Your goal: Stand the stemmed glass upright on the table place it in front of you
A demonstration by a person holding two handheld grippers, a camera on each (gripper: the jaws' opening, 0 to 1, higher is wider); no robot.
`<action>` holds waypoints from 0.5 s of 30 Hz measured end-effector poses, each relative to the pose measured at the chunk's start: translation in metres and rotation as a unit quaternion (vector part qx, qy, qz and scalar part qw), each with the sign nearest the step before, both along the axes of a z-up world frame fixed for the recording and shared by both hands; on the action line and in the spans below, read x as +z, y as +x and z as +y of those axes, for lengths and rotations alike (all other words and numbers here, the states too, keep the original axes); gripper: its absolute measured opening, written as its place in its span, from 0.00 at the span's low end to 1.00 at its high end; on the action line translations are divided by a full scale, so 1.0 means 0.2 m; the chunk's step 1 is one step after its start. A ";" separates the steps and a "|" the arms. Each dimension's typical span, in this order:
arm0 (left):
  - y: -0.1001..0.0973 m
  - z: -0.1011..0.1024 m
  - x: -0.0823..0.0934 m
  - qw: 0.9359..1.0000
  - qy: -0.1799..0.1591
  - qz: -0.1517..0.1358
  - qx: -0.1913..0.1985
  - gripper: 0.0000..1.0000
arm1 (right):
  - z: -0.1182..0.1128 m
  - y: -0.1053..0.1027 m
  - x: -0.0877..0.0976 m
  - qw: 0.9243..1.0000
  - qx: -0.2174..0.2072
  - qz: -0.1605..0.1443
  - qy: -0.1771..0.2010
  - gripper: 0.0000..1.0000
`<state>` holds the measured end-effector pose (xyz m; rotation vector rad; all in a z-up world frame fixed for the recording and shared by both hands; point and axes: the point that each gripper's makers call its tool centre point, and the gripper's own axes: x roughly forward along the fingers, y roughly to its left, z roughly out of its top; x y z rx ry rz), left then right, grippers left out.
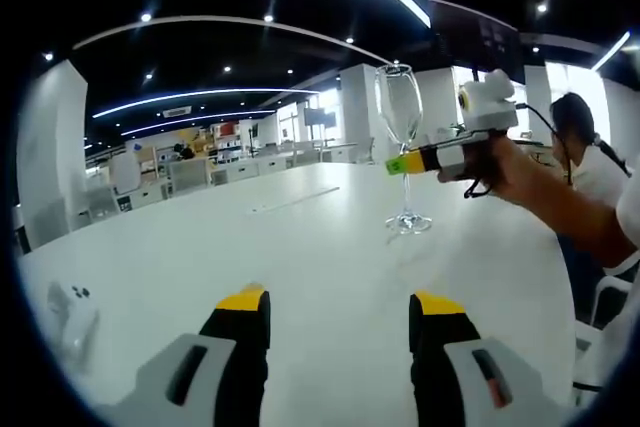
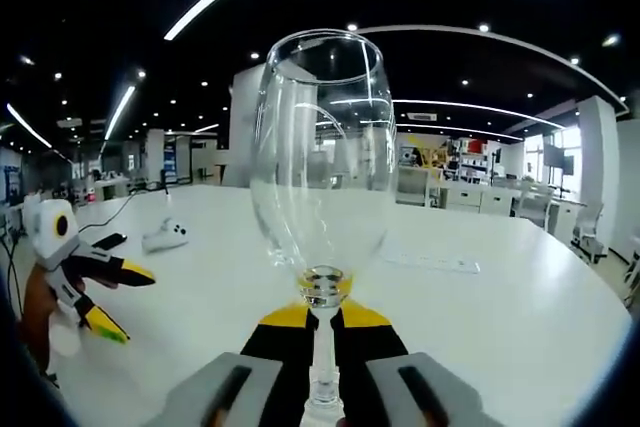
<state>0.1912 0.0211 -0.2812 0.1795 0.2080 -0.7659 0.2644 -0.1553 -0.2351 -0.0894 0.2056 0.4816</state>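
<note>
A clear stemmed glass (image 1: 401,112) stands upright, its foot resting on the white table (image 1: 330,247) to the right of centre. My right gripper (image 1: 405,162), held by a hand, comes in from the right and is shut on the stem just under the bowl. In the right gripper view the glass bowl (image 2: 320,157) rises close in front, and the stem sits pinched between the yellow tips of my right gripper (image 2: 322,315). My left gripper (image 1: 340,302) hovers low over the table, open with nothing between its jaws. It also appears at the left, open, as the left gripper (image 2: 125,299).
A white controller (image 2: 165,235) and a small dark item (image 2: 108,241) lie on the table; the controller (image 1: 70,312) is near my left gripper. A thin white strip (image 2: 430,263) lies farther off. A person (image 1: 590,177) stands at the table's right edge. Desks and chairs fill the background.
</note>
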 end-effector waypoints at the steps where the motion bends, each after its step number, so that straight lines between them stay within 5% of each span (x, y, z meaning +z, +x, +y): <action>1: 0.00 0.00 0.00 1.000 0.000 0.000 0.000 0.56 | 0.00 0.00 0.00 1.000 0.000 0.000 0.000 0.11; 15: 0.00 0.00 0.00 1.000 0.001 0.001 0.000 0.56 | 0.01 -0.01 -0.05 1.000 0.000 0.005 -0.003 0.11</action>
